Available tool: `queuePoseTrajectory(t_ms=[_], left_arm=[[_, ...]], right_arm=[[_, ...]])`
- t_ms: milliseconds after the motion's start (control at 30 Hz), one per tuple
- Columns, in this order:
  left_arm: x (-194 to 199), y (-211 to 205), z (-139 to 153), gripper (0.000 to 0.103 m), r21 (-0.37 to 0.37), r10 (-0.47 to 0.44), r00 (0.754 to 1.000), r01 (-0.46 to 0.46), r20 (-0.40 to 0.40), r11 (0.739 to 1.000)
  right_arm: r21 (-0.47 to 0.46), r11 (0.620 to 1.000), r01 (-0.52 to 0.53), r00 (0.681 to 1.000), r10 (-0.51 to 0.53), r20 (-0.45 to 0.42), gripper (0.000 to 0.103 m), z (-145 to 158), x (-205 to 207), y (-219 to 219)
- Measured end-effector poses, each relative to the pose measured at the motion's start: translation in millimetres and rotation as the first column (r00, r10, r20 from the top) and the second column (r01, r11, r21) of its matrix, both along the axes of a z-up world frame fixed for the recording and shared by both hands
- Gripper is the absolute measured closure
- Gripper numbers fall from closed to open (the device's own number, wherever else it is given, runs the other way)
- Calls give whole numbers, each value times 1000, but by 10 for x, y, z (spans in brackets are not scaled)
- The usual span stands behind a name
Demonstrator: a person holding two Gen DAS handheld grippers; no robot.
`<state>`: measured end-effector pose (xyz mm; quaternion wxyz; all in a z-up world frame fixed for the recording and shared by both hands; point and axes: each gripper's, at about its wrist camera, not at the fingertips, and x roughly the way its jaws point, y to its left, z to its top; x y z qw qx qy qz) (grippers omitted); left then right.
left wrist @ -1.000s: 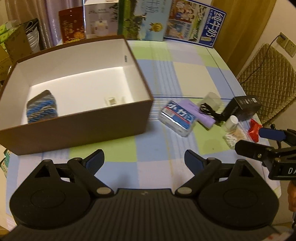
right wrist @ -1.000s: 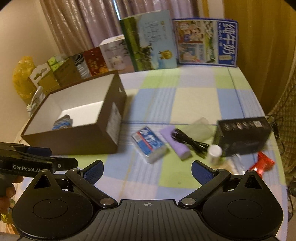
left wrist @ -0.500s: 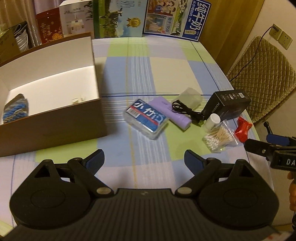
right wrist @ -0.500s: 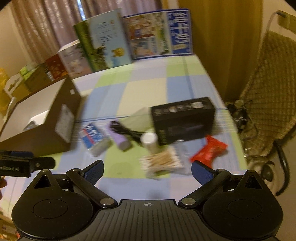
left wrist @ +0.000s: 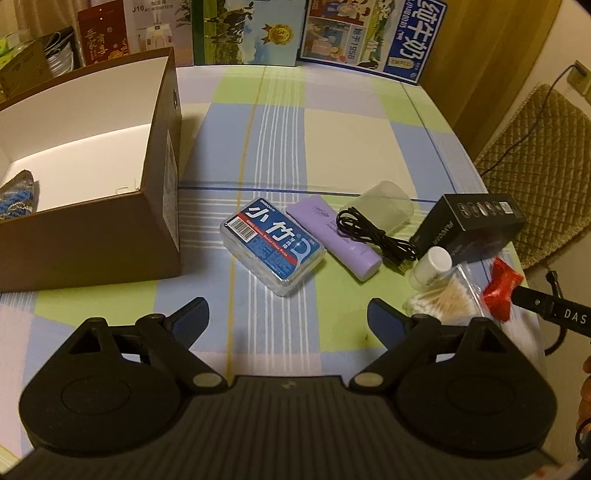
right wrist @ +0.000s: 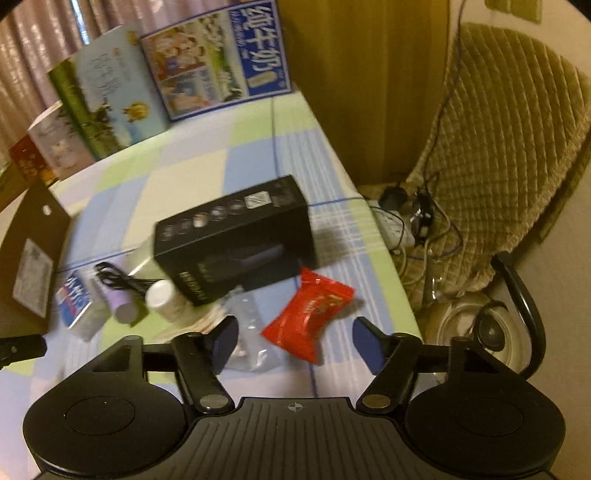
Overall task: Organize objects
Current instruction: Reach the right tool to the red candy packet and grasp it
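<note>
A checked tabletop (left wrist: 332, 147) carries an open brown box (left wrist: 92, 236) left of the left gripper (left wrist: 288, 314). Ahead lie a floss pack (left wrist: 273, 247), purple tube (left wrist: 332, 236), black cable (left wrist: 373, 236) and black carton (left wrist: 469, 229); a white bottle (left wrist: 432, 266), cotton swabs (left wrist: 447, 299) and red packet (left wrist: 500, 291) sit to its right.

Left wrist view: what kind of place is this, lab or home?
Most likely a home room: a checked tablecloth on the table, milk cartons along the far edge, curtains behind, and a quilted chair beside it.
</note>
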<state>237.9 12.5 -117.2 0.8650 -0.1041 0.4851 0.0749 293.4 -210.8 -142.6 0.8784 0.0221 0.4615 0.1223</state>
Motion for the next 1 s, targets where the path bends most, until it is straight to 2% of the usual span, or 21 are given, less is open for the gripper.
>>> queuePoseTrajectory(t_ms=[300,367,433,600,700,900,1000], left_arm=[[193,-25,-112,13,19,71,997,-71,7,997],[240,-26,-144,13,18,86,996,-86,2,996],[282,-20,-175,13,17,101,995,-101,-3,995],[365,-18,-243,13,17,121,993,-121,-12,993],[426,-15,-278,13,14,143,990,-143,-15,990],[603,6,-413,13,68,206,978,-204,-18,977],[683,48,-488,13,72,227,973,-224,-34,972]], right_arm=[[18,999,37,998,-36,-43,52,-227,265,-45],[21,999,37,998,-36,-50,56,-273,303,-37],[16,999,29,998,-28,-58,69,-314,332,-19],[-6,1000,-2,999,2,-47,77,-351,373,-15],[-20,1000,-16,999,15,-40,78,-350,406,-38],[-26,1000,-15,999,14,-42,78,-361,462,-96],[-23,1000,-19,999,18,-41,78,-367,477,-125]])
